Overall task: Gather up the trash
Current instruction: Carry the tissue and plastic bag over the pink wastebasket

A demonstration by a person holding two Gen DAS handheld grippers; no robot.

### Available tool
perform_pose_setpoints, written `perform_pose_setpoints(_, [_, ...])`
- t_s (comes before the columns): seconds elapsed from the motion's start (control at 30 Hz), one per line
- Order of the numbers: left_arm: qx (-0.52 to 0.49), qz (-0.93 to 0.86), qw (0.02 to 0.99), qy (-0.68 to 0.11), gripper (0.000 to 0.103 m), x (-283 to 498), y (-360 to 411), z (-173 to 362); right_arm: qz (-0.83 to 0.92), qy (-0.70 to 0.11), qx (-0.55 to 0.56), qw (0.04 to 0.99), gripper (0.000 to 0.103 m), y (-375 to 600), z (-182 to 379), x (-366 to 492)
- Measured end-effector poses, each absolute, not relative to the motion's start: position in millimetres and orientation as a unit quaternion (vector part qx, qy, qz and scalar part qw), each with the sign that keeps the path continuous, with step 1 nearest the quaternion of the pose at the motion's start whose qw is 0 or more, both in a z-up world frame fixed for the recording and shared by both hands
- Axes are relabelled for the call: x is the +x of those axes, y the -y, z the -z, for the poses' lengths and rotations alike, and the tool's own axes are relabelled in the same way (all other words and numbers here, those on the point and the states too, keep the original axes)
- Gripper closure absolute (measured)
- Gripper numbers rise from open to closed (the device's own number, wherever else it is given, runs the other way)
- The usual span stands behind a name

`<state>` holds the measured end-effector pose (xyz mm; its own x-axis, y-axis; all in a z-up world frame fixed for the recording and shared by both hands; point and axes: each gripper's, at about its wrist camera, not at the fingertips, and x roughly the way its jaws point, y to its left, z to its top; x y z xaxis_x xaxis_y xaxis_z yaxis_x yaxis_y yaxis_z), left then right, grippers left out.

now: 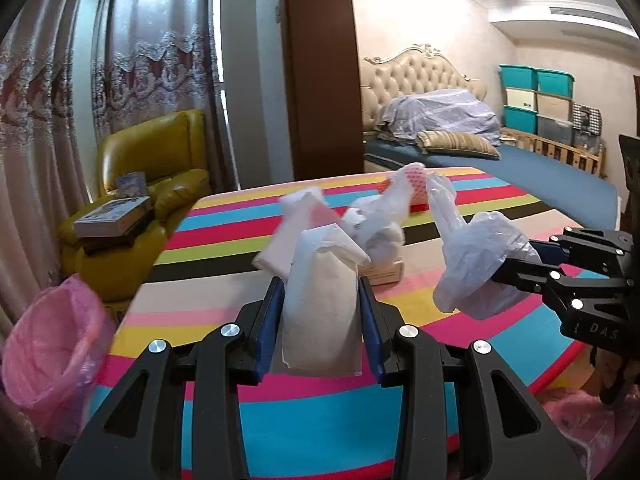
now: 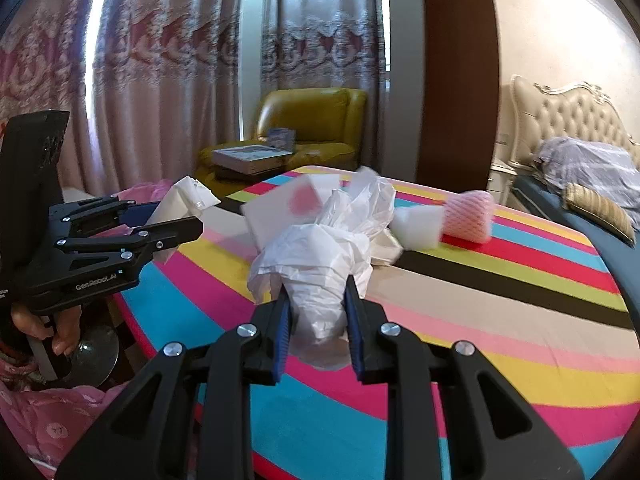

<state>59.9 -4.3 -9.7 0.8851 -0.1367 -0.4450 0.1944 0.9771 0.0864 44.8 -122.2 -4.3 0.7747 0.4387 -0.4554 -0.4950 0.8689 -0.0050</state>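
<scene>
In the left wrist view my left gripper (image 1: 320, 280) is shut on a white folded paper bag (image 1: 320, 320) held over the striped table (image 1: 280, 420). To its right, my right gripper (image 1: 508, 262) is shut on a crumpled white plastic bag (image 1: 476, 264). The right wrist view shows that plastic bag (image 2: 316, 252) squeezed between the right gripper (image 2: 317, 284) pads. There the left gripper (image 2: 172, 216) comes in from the left with the paper bag (image 2: 184, 200). A pink-lined bin (image 1: 52, 352) stands left of the table.
More trash lies mid-table: a pink foam net (image 2: 468, 216), a white foam block (image 2: 420, 226), a white sheet with a pink spot (image 2: 292, 208). A yellow armchair (image 2: 316, 128) with books stands behind, a bed (image 1: 520, 160) to the right. A hand (image 2: 60, 332) holds the left gripper's grip.
</scene>
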Motion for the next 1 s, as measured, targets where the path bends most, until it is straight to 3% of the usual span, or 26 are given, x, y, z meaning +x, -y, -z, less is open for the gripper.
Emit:
perform_pose_setpoints(0.67, [0.001, -0.024, 0.978, -0.209, 0.068, 28.0, -115.5, -2.8, -0.372, -0.219, -0.135, 0.892, 0.079, -23.1, -24.8, 58.7])
perform_pose_setpoints(1.0, [-0.055, -0.119, 0.968, -0.215, 0.068, 6.4, -217.9, -6.4, -0.452, -0.224, -0.135, 0.853, 0.079, -117.0, -37.1, 84.4])
